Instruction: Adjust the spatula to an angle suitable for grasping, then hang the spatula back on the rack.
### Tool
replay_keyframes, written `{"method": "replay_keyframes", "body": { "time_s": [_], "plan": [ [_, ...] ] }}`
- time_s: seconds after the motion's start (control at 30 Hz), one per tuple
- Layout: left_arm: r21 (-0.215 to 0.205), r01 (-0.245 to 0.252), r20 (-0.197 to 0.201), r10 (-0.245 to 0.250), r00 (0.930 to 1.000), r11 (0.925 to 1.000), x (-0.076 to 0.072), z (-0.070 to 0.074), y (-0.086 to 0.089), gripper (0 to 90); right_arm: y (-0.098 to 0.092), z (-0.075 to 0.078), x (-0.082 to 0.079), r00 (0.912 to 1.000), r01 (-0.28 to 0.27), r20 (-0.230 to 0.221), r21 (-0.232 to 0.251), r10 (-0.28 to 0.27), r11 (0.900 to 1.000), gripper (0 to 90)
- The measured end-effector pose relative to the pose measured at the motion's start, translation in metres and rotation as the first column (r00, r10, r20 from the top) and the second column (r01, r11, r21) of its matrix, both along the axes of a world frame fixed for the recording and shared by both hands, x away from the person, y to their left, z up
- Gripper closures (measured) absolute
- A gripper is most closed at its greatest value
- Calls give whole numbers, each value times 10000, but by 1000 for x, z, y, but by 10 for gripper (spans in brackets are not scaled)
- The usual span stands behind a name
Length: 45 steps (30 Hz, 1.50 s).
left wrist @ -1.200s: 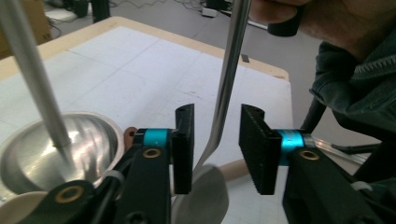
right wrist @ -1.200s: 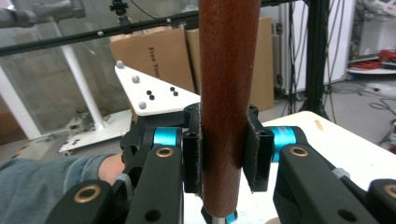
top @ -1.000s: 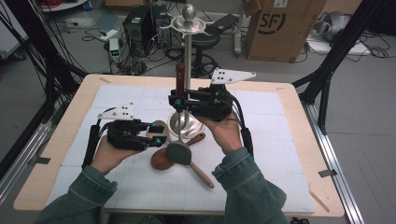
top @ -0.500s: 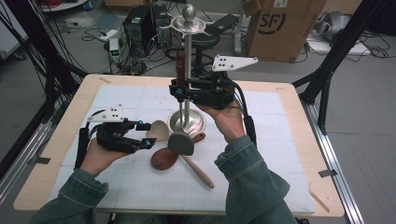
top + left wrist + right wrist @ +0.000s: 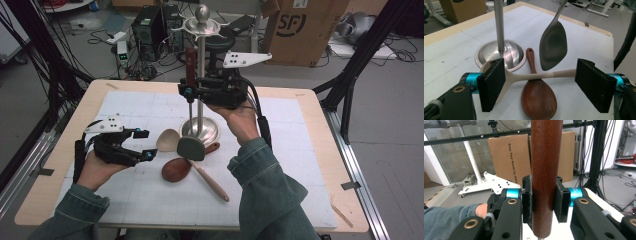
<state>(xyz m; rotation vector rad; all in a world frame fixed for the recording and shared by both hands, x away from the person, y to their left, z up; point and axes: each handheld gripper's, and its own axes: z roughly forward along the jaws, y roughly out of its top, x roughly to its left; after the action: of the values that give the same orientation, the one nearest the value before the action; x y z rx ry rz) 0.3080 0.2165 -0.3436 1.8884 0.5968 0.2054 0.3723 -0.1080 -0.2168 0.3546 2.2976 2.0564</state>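
Observation:
A steel utensil stand (image 5: 200, 75) rises from its round base (image 5: 206, 134) at mid-table. My right gripper (image 5: 189, 92) is shut on the dark wooden handle (image 5: 545, 157) of a metal spatula (image 5: 190, 148), which hangs upright beside the pole, its blade above the table. A cream spoon (image 5: 529, 76) lies across a brown wooden spoon (image 5: 539, 100) in front of the base. My left gripper (image 5: 146, 145) is open. Its jaws have just been opening, and the cream spoon (image 5: 167, 140) lies just ahead of the gap, untouched by the pads.
A white gridded mat (image 5: 280, 165) covers the wooden table. Beyond the far edge stand a cardboard box (image 5: 300, 30), computer gear and cables. Black frame posts (image 5: 360, 55) flank the table.
My left gripper has opened and drawn back to the left, leaving the cream spoon on the mat. My right gripper has lifted the spatula higher beside the pole.

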Motion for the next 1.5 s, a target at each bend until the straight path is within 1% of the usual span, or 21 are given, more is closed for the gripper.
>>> {"method": "replay_keyframes", "body": {
  "time_s": [0.2,0.4,0.63,0.7,0.77,0.93,1.13,1.3,1.5],
  "plan": [
    [20,-58,51,58,10000,10000,-1,0,4,238,2,4,4,10000,-36,-20,-19,36,10000,728],
    [53,-49,31,49,10000,10000,-1,-1,3,228,2,7,9,10000,-4,90,52,3,10000,728],
    [31,-76,51,76,10000,10000,-1,-1,4,219,2,10,15,10000,29,-4,-35,-29,10000,728],
    [72,-63,31,63,10000,10000,0,-1,4,217,2,9,17,10000,56,-11,-18,-56,10000,728],
    [92,-69,-23,69,10000,9999,1,-2,3,212,2,8,19,9999,98,-122,-42,-98,9999,728],
    [202,-107,-68,108,9999,9997,2,-4,2,205,0,7,24,9997,182,-140,-62,-183,9998,728],
    [178,-110,-87,112,9999,9998,3,-4,3,193,-3,3,33,9988,339,-346,-18,-339,9994,727],
    [183,-18,-170,21,9999,9998,4,-4,2,175,-1,3,40,9986,422,-329,-83,-425,9991,727],
    [116,-29,-116,31,9999,9999,2,-3,2,169,1,6,43,9982,478,-360,-129,-483,9988,727]
  ]
}}
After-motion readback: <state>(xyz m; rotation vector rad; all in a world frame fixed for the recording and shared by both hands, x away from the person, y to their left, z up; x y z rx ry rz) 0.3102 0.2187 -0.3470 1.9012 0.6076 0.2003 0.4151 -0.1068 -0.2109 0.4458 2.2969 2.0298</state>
